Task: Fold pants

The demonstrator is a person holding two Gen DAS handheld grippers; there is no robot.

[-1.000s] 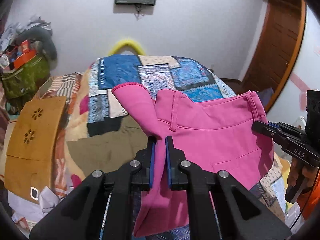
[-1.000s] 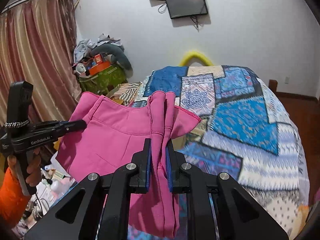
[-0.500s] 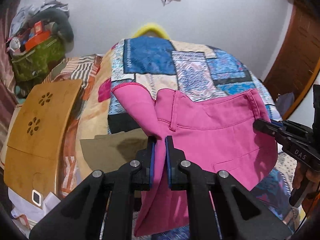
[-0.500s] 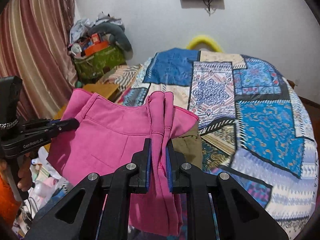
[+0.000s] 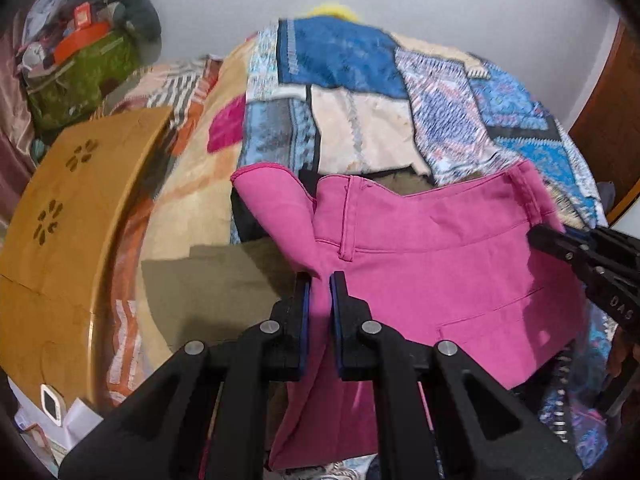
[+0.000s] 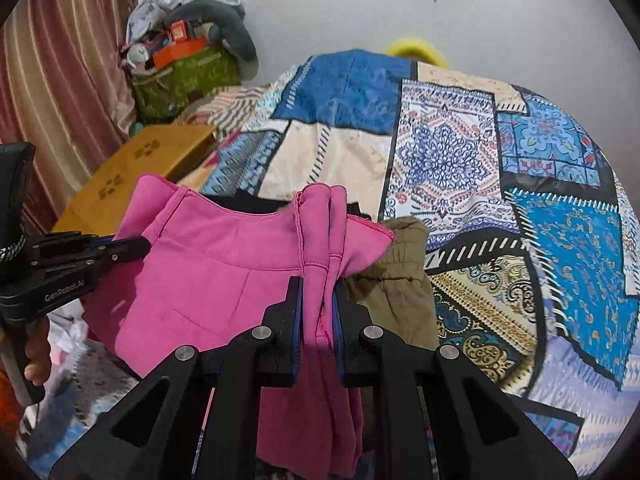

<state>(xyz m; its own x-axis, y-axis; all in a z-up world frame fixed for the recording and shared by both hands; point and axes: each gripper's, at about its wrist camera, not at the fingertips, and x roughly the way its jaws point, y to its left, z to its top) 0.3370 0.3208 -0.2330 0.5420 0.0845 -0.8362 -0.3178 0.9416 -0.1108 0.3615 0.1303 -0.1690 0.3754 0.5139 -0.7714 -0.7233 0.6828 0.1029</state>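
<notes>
Pants [image 5: 432, 280] hang in the air over the bed [image 5: 360, 136], stretched by the waistband between both tools. Left gripper [image 5: 319, 300] has its jaws clamped on one bunched end; right gripper [image 6: 317, 304] has its jaws closed on the other, gathered in folds. Folding looks barely begun — no crease laid, nothing set down yet. Below lies a patchwork quilt [image 6: 460, 160] with an olive garment [image 6: 400, 280] on it; a wooden tray [image 5: 60, 220] sits at left — clutter by the wall.

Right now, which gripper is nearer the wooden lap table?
Left. The left gripper, clamping the pink pants, sits just right of the wooden lap table; the right gripper holds their far end.
</notes>
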